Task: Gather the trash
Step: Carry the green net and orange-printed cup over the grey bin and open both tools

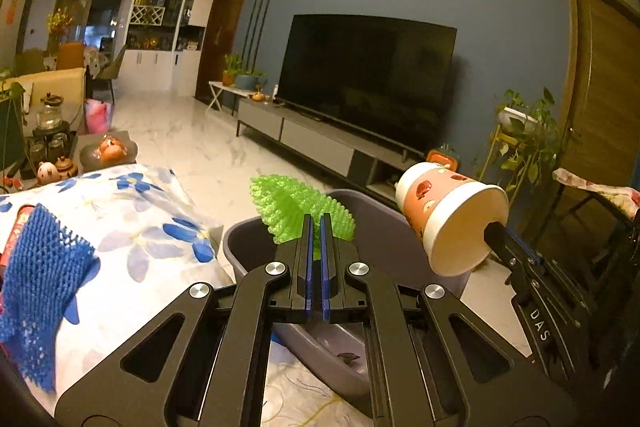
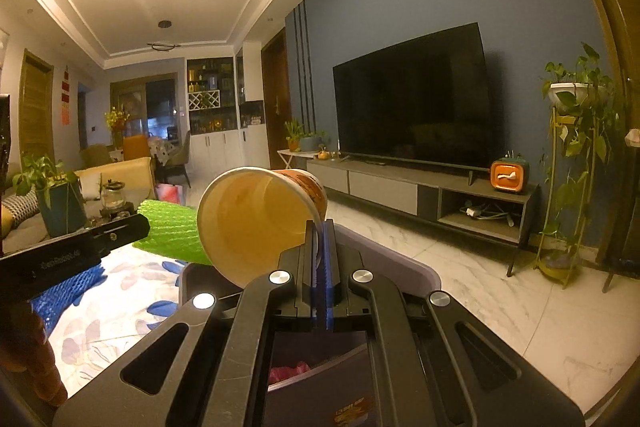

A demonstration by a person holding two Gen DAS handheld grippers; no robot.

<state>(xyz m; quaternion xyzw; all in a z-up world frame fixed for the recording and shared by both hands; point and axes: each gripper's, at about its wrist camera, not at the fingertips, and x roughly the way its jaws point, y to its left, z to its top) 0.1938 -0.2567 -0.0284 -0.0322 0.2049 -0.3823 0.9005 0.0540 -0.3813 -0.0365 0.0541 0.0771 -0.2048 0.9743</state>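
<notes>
Both grippers loaded and parked over the grey bin (image 1: 384,227) so each drop is just a release.

My left gripper (image 1: 317,227): fingers pressed nearly together, pinching the green foam net (image 1: 292,203) by its near edge. The rest of it sticks out past the tips over the bin's left rim, so it should fall inside and not on the cloth.

My right gripper (image 2: 321,231): fingers closed on the paper cup (image 2: 256,223) at its rim, one finger inside the mouth, one outside. That's the only thin wall it can bite. The cup hangs on its side, mouth toward me, over the bin (image 2: 420,269), which already has some trash in the bottom.

Still to collect: the blue foam net (image 1: 40,279), lying on the floral tablecloth (image 1: 152,227) at far left, well apart from the bin.

Risk, as I judge it: the cup is light and rim-held, so it may swing or bounce off the right edge.
</notes>
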